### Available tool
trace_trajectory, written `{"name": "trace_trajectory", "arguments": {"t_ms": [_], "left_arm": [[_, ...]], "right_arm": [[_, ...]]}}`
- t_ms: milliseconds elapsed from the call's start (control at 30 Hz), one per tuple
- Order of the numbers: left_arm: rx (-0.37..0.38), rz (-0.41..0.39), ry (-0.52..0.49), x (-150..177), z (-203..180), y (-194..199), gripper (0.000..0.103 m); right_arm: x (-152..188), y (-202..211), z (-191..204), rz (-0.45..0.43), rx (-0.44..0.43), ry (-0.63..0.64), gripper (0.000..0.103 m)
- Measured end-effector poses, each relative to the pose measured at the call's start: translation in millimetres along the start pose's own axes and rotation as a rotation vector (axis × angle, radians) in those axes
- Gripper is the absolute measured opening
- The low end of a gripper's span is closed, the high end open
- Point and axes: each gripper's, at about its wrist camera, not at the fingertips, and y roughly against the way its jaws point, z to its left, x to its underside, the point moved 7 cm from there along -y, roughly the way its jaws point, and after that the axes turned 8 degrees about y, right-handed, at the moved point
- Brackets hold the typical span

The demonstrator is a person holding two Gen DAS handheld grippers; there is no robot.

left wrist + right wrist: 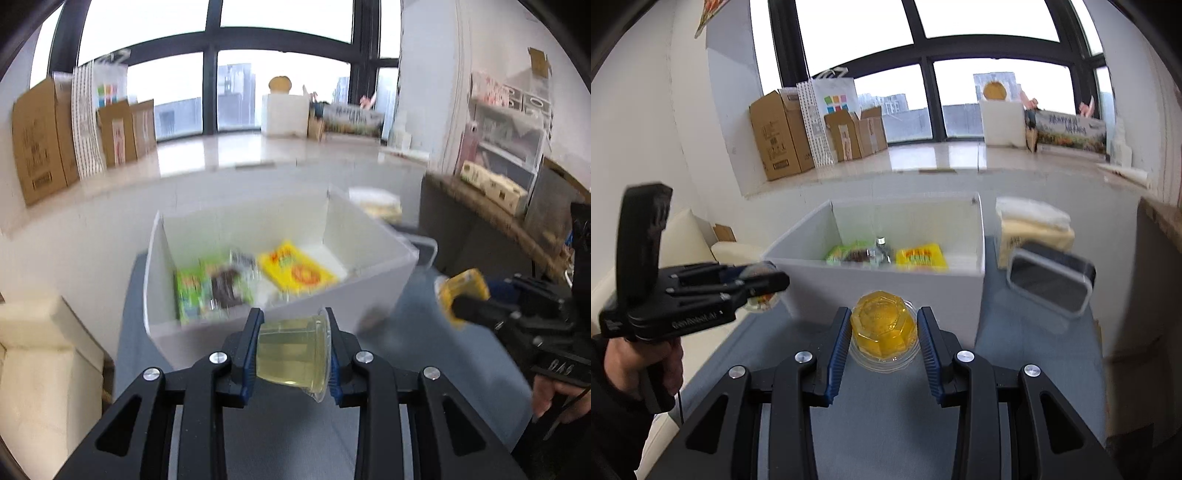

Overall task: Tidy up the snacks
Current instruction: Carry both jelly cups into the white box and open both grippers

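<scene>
Clamped sideways in my left tongs (291, 347) is a pale green jelly cup (291, 354), held above the grey bench (295, 435) just short of the white bin (369, 266). My right tongs (882, 341) grip an amber jelly cup (882, 330) before the same bin, where a yellow packet (921, 255) and a green packet (846, 253) lie on the bottom.

White lettering on the side of the left gripper (764, 291) in the right wrist view reads roughly "GenRobot.AI". Print on the cardboard boxes (779, 136), the yellow snack packet (921, 255) and the banner (1071, 131) is too blurred to read
</scene>
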Motion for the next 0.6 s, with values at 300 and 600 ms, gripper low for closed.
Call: {"name": "trace_trajectory", "arguments": {"t_ms": [300,600], "left_arm": [[-0.032,-0.048,-0.008,-73.8,10.4,-23.8,0.034],[-0.056,0.009,0.033,-80.2,40.6,-74.6,0.034]], "right_arm": [[-71.0,-27.2,-8.8,-0.047,0.038,0.069,0.040],[-83.6,-97.0,-38.4,0.042,0.020,0.013,0.040]]}}
